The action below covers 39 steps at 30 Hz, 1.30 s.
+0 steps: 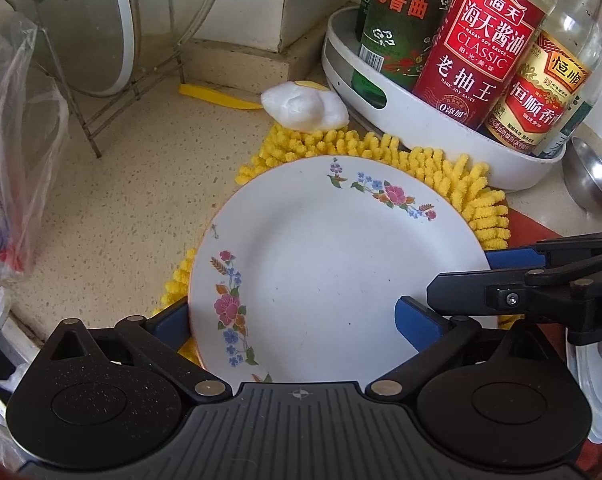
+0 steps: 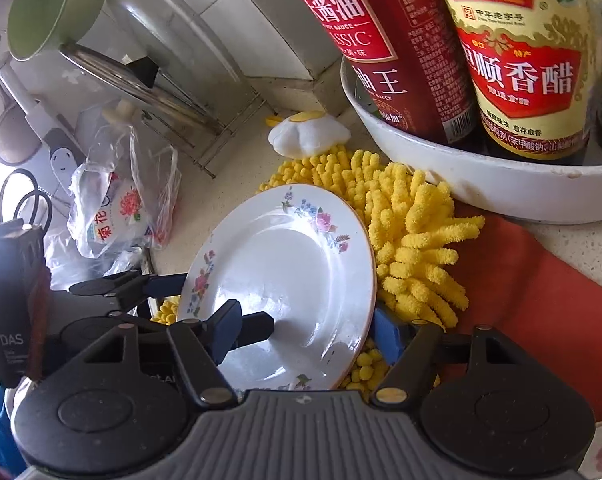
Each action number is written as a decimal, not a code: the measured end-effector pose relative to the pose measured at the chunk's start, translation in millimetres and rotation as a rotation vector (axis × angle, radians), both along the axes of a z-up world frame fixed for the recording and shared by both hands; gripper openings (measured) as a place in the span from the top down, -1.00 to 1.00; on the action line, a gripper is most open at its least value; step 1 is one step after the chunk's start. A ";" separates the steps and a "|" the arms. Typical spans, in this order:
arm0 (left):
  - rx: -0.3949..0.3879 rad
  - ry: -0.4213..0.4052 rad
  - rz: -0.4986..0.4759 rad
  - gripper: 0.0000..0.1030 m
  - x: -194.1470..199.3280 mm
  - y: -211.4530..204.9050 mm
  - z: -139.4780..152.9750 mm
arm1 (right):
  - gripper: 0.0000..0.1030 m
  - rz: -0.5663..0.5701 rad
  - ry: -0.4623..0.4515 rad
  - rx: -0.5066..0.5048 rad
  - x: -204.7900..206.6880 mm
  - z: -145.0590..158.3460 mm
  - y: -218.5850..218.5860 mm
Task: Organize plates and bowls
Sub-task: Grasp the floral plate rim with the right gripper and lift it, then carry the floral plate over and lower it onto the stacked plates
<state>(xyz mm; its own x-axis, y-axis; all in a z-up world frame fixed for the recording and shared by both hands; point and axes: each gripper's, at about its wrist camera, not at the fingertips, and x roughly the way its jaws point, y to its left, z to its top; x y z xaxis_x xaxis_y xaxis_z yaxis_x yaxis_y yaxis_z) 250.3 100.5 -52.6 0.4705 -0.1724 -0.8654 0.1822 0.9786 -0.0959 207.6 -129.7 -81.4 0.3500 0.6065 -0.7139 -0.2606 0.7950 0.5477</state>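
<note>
Your left gripper (image 1: 297, 320) and right gripper (image 2: 305, 338) each stand wide open astride the floral plate (image 1: 337, 276), which lies on the yellow mat (image 1: 461, 176) at 7 o'clock from the bottle tray (image 1: 441, 128).

Left gripper (image 1: 297, 320): fingers spread wide, one blue pad (image 1: 415, 322) lying on top, the other at the far edge. Right gripper (image 2: 307, 334) comes in from the right side, jaws likewise parted; actual contact hard to judge, possibly light touch only
</note>
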 end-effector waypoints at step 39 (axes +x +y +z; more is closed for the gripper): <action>0.029 -0.107 -0.113 -0.99 -40.4 -44.5 38.7 | -0.33 -0.161 -0.063 0.036 -60.7 26.1 -42.0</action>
